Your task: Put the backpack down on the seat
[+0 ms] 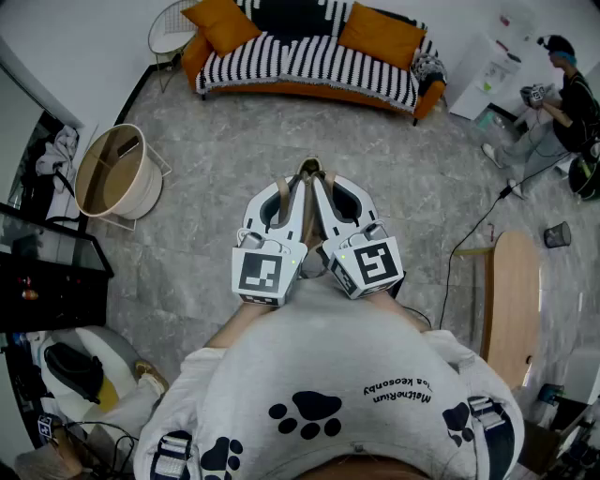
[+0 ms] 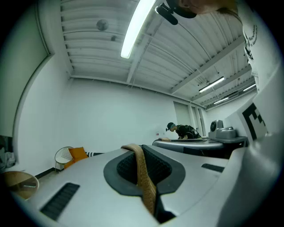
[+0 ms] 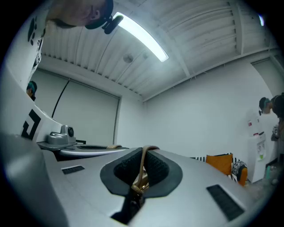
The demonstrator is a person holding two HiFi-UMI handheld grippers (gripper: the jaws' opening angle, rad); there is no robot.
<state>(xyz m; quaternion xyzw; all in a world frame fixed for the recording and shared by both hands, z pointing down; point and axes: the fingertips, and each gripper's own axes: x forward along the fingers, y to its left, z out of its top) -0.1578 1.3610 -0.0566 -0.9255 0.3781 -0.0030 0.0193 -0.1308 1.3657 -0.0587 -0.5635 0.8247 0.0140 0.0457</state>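
Note:
Both grippers are held level and side by side in front of my chest. My left gripper [image 1: 289, 192] is shut on a tan strap [image 2: 142, 173], which runs up between its dark pads [image 2: 126, 168]. My right gripper [image 1: 326, 192] is shut on a second length of tan strap [image 3: 142, 165] with a metal fitting low in its jaws. A bit of tan strap [image 1: 310, 170] shows past the fingertips in the head view; the backpack's body is hidden below the grippers. The striped sofa [image 1: 309, 61] with orange cushions [image 1: 380, 36] stands ahead across the floor.
A round beige basket [image 1: 114, 173] sits on the floor at the left, beside a black glass table [image 1: 52, 272]. A wire chair [image 1: 172, 28] stands left of the sofa. A wooden board [image 1: 514, 295] and a cable [image 1: 464, 244] lie at the right. Another person [image 1: 567, 98] works far right.

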